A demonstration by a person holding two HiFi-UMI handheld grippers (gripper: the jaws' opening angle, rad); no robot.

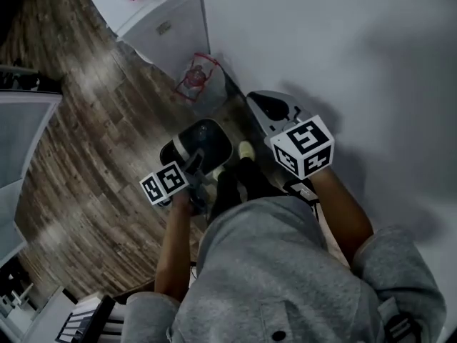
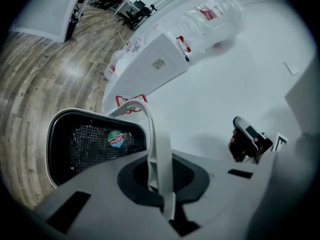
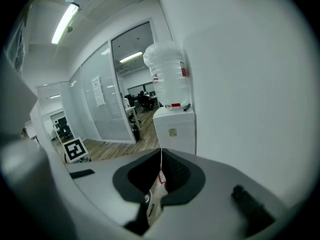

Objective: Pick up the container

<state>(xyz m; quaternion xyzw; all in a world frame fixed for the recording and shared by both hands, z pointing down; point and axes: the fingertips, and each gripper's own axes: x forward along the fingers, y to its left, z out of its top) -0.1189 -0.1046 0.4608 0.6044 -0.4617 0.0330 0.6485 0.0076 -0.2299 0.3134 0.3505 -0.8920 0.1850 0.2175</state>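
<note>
Container (image 2: 95, 144) off the floor, hung by its white arched handle (image 2: 159, 134) from the left gripper (image 2: 165, 196). Jaws closed tight on the handle's near end. Body just left of the jaws and a little beyond them. Open mouth turned back toward the gripper: black perforated inside, round green-and-red sticker (image 2: 116, 138) within, pale rim all round. Long axis of the oval rim crosswise to the jaws, running out to their left. Wood floor (image 2: 30, 84) beyond and below. Right gripper (image 3: 157, 191) near the white wall, jaws together. Only a thin pale strip with a red mark at the seam, nature unclear. Water dispenser (image 3: 174, 129) straight ahead of those jaws, well apart.
</note>
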